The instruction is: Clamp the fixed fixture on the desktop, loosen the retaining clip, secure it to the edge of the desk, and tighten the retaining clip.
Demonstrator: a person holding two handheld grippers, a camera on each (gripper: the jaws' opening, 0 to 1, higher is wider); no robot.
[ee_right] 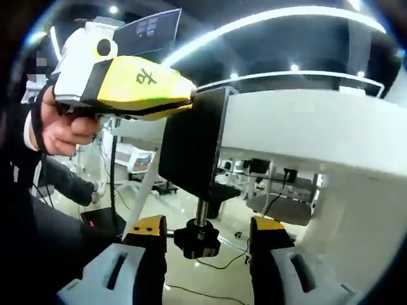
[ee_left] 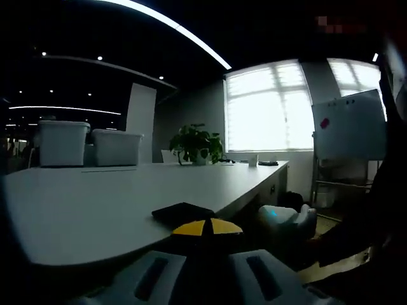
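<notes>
A black clamp fixture [ee_right: 191, 140] hangs over the edge of the white desk [ee_right: 305, 127]. Its top plate [ee_left: 183, 212] lies flat on the desk surface [ee_left: 95, 197]. My left gripper [ee_left: 206, 229] is shut on that top part; from below, the left gripper [ee_right: 184, 95] appears yellow and white, held by a hand [ee_right: 63, 130]. Under the desk the screw ends in a black knob [ee_right: 197, 240]. My right gripper [ee_right: 206, 230] stands open with its yellow-tipped jaws either side of the knob, a gap on the right. The right gripper [ee_left: 286, 221] sits below the desk edge.
Two white bins [ee_left: 63, 143] [ee_left: 117, 147] and a potted plant [ee_left: 196, 145] stand at the desk's far side. A whiteboard [ee_left: 348, 124] stands by the bright window. Under the desk are chairs [ee_right: 140, 165] and cables on the floor. A person's dark sleeve fills the left.
</notes>
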